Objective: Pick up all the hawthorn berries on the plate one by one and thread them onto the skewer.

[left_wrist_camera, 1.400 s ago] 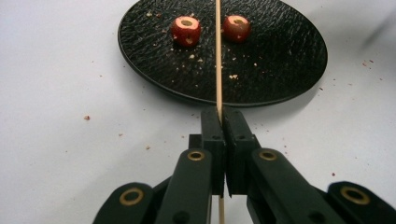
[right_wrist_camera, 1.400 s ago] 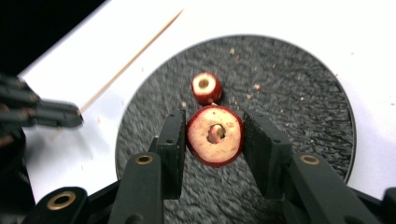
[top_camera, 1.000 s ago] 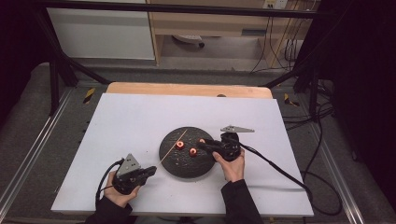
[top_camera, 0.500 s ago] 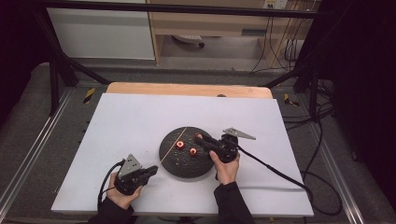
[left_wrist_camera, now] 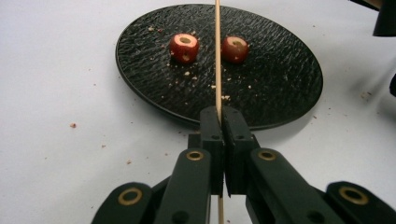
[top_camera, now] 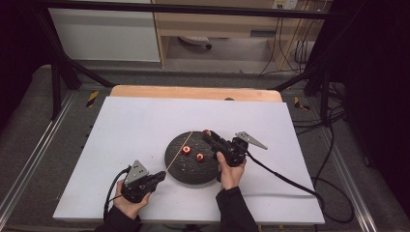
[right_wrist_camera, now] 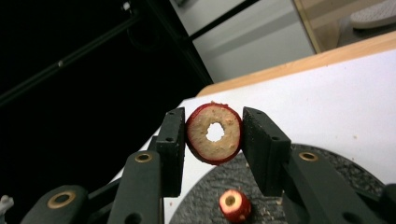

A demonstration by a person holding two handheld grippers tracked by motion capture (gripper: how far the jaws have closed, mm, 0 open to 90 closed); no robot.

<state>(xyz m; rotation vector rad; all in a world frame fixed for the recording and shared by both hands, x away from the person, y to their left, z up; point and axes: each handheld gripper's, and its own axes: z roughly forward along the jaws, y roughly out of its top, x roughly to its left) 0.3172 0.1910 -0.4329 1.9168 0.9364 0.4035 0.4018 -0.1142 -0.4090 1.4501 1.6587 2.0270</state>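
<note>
Wooden skewer (left_wrist_camera: pixel 217 60) sits clamped in the left gripper (left_wrist_camera: pixel 223 122), its long axis running out over the black plate (top_camera: pixel 180 169) toward the right gripper (right_wrist_camera: pixel 214 135). That one grips a cored red fruit piece (right_wrist_camera: pixel 214 133), bore open, above the plate's far edge. Two more pieces (left_wrist_camera: pixel 184 47) lie on the plate. No writing is legible.
</note>
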